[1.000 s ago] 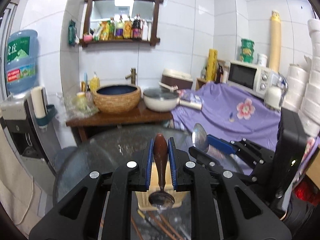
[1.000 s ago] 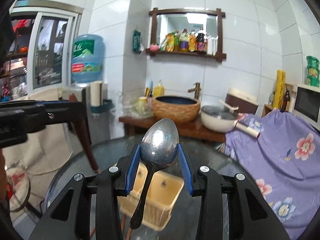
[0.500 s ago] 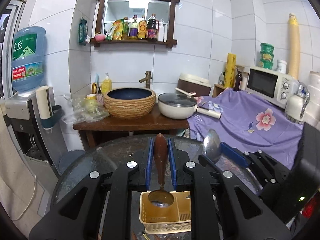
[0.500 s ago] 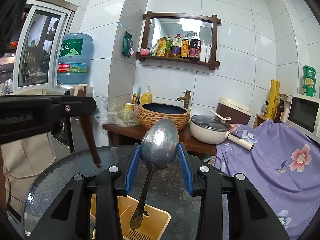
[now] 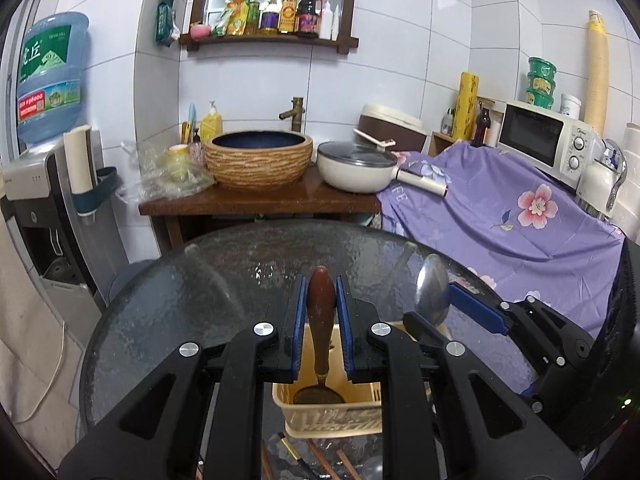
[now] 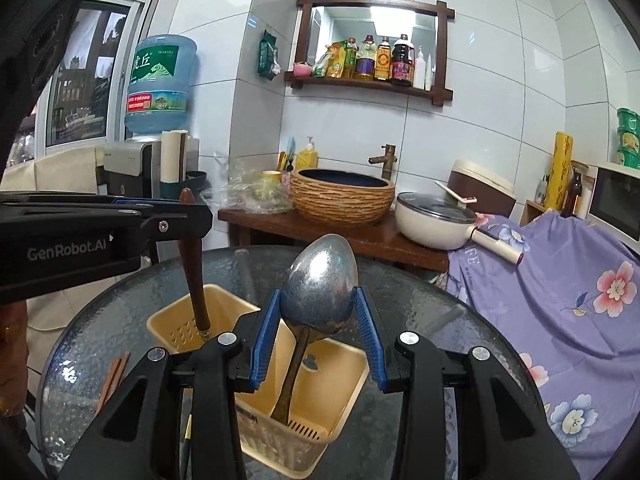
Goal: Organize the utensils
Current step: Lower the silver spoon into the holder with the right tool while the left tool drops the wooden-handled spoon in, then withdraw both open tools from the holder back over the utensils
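Spoons are both over the yellow basket (image 6: 340, 412) on the glass desk (image 5: 168, 300): the left tongs (image 5: 320, 320) pinch the brown handle of a wooden-handled spoon (image 5: 320, 312) whose bowl hangs down inside one compartment, and the right tongs (image 6: 318, 332) pinch the bowl of a metal spoon (image 6: 320, 284) whose handle dips into the other. Neither is let go yet, so by my reading the placing is nearly done but not finished. Chopsticks (image 6: 112, 376) and another dark utensil I cannot identify lie on the desk beside the basket, left to sort.
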